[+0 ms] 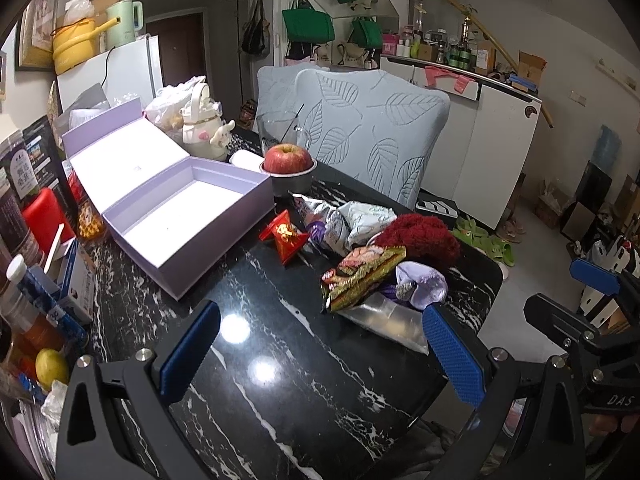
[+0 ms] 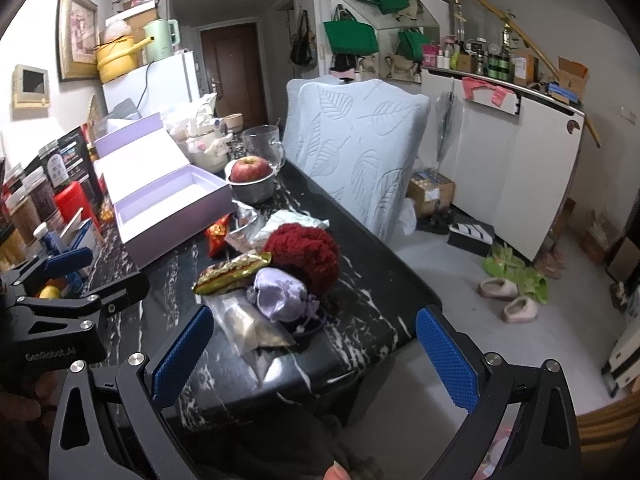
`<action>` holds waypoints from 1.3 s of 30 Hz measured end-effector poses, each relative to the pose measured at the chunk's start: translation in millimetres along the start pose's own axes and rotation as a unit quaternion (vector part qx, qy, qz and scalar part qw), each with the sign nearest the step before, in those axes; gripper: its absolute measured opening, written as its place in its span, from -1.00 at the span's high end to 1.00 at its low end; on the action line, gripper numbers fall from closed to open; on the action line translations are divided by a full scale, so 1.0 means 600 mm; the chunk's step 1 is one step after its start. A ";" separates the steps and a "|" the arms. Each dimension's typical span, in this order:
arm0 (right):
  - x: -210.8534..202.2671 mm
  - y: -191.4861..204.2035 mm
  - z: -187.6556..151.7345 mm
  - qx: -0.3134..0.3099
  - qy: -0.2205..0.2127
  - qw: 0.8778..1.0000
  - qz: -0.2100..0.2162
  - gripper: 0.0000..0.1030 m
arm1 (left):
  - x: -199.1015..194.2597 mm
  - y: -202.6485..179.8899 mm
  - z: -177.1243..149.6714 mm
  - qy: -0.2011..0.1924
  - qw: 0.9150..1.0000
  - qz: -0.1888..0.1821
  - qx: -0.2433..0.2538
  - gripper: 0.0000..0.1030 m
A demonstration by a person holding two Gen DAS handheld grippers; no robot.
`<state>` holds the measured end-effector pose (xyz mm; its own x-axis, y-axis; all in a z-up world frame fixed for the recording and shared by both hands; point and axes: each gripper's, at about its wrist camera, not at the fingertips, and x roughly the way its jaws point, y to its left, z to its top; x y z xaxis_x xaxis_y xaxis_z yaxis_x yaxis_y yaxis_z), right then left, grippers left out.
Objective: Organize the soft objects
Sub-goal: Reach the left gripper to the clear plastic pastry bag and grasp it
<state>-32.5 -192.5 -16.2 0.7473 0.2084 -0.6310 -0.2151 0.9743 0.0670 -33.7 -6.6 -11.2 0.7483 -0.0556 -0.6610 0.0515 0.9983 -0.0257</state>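
A pile of soft things lies on the black marble table [image 1: 256, 320]: a dark red fuzzy item [image 1: 424, 236] [image 2: 304, 252], a lilac satin pouch [image 1: 424, 284] [image 2: 278, 292], a gold brocade pouch [image 1: 366, 276] [image 2: 230, 272], a small red pouch [image 1: 286, 238] [image 2: 218, 234], silvery bags [image 1: 348, 220]. An open, empty lilac box [image 1: 188, 216] [image 2: 172, 208] stands to the left. My left gripper [image 1: 320, 352] is open and empty, above the table in front of the pile. My right gripper [image 2: 316, 356] is open and empty, just short of the lilac pouch.
An apple in a metal bowl [image 1: 288, 164] [image 2: 250, 176], a glass mug [image 2: 264, 146] and a white plush bottle [image 1: 204, 124] stand behind the box. Jars, bottles and a lemon [image 1: 50, 366] crowd the left edge. A leaf-patterned chair [image 1: 372, 132] stands at the far side.
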 end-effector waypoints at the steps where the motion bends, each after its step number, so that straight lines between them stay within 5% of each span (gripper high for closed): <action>1: 0.001 -0.001 -0.004 -0.001 0.001 1.000 0.003 -1.00 | 0.002 0.000 -0.004 0.003 1.000 0.001 -0.002 -1.00; 14: 0.046 -0.013 -0.040 0.001 0.032 0.998 0.045 -1.00 | 0.043 0.008 -0.044 0.043 0.998 -0.024 -0.029 -1.00; 26: 0.095 -0.071 -0.053 0.018 0.059 0.998 0.031 -1.00 | 0.115 -0.036 -0.024 0.064 0.996 -0.046 -0.037 -1.00; 39: 0.128 -0.118 -0.060 0.049 0.083 0.995 0.018 -1.00 | 0.225 -0.064 -0.032 0.150 0.986 -0.057 -0.051 -0.97</action>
<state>17.4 -248.6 -96.9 0.6243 0.2342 -0.7452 -0.1716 0.9718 0.1617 52.4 -52.1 -114.0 0.5116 -0.1754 -0.8411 0.0455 0.9831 -0.1773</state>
